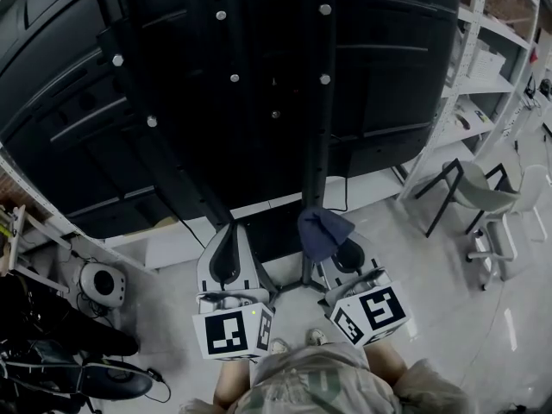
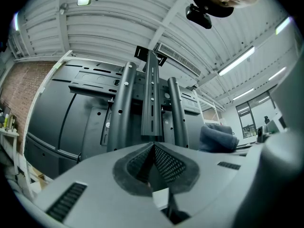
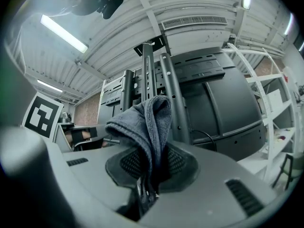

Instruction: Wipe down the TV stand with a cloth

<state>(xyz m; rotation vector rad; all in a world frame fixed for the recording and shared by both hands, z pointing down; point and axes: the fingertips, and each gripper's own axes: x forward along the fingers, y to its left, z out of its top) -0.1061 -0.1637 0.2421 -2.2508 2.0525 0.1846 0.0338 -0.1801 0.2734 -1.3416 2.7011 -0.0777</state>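
Far left on the floor: round white unit [image 1: 103, 283], well apart from the action. L gripper [image 1: 228, 240] [image 2: 153, 148] is low in front of the stand [image 1: 315, 102] [image 2: 152, 103], pointing at its posts. Its jaws are together at the tips w/ nothing between them. The stand's black posts run up the center, w/ the TV back [image 1: 172, 76] [image 2: 57, 118] as big dark panels behind them. Cloth [image 1: 321, 229] [image 3: 149, 122] is dark grey, bunched and pinched in the R gripper [image 1: 343, 250] [image 3: 152, 158]. The jaws are clamped on its lower end and the rest sticks up past the tips. Cloth sits just beside the lower part of the right post; can't tell if it touches. It's also seen from the L gripper view at right [image 2: 216, 137]. Right side: grey chair [image 1: 470, 188], then white shelf rack [image 1: 492, 67] at the far edge.
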